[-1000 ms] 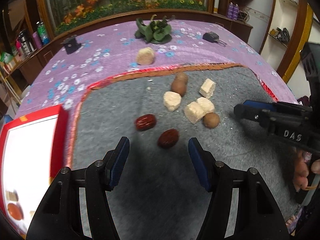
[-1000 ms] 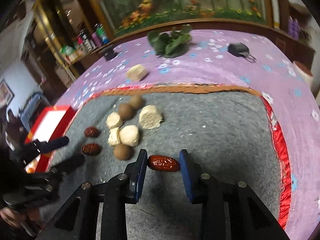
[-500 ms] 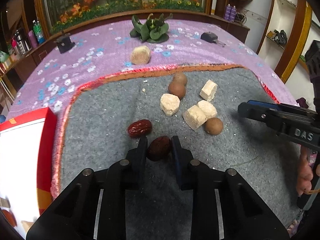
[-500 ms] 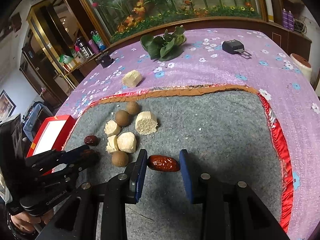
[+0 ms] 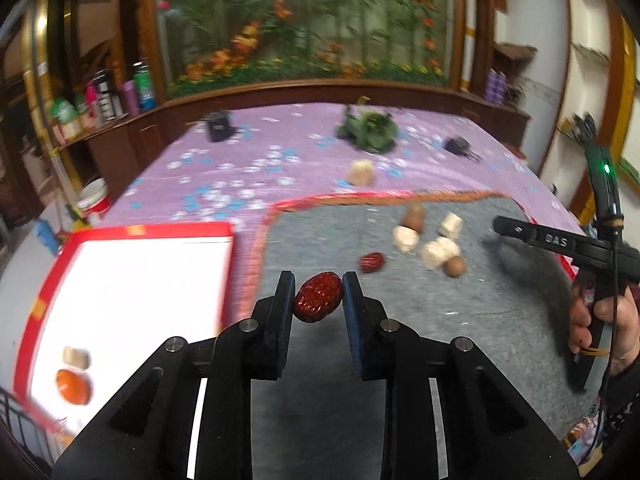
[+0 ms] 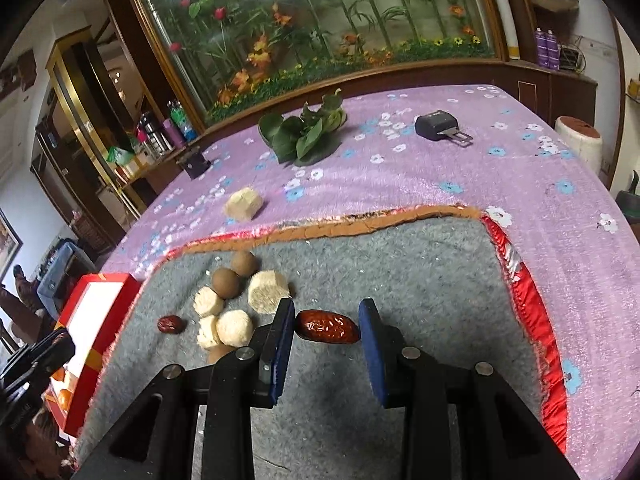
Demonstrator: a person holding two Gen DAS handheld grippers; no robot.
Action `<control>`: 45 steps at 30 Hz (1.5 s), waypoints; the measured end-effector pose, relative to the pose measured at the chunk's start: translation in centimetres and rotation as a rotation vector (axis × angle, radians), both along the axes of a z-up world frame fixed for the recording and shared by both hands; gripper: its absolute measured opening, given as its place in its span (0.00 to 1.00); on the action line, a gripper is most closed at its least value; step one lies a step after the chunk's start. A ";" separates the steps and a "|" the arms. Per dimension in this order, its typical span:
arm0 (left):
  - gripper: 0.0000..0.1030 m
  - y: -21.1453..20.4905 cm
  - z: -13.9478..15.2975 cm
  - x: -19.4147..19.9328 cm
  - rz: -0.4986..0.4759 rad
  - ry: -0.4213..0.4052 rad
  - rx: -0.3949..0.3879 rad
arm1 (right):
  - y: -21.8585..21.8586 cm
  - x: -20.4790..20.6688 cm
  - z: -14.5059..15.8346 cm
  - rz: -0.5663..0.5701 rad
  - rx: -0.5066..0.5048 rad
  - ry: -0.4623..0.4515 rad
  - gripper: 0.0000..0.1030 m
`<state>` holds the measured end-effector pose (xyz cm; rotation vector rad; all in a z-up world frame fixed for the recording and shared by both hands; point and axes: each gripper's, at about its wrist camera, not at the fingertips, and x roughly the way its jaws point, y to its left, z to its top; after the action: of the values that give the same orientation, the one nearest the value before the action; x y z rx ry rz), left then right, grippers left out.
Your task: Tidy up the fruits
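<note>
The left gripper (image 5: 318, 298) is clamping a red date (image 5: 318, 297) between its blue pads, jaws nearly closed, above the grey mat (image 5: 460, 320). The red-rimmed white tray (image 5: 132, 280) is lying at 9 o'clock from this date, carrying an orange fruit (image 5: 73, 386) and a pale block (image 5: 76, 357). The right gripper (image 6: 326, 326) is gripping a longer date (image 6: 327, 326) end to end, jaws partly open. A loose date (image 6: 171, 324), round brown fruits (image 6: 227, 283) and pale blocks (image 6: 268, 291) are sitting at 10 o'clock from it.
</note>
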<state>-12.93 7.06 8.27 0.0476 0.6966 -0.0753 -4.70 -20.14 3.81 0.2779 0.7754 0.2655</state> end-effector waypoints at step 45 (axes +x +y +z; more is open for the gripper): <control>0.24 14.7 -2.6 -4.5 0.462 -0.014 0.192 | 28.6 -2.7 -0.5 0.571 0.233 0.043 0.44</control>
<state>-17.40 21.73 5.64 0.0697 0.6843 0.4344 -7.41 8.45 3.28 0.2772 0.8567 0.8948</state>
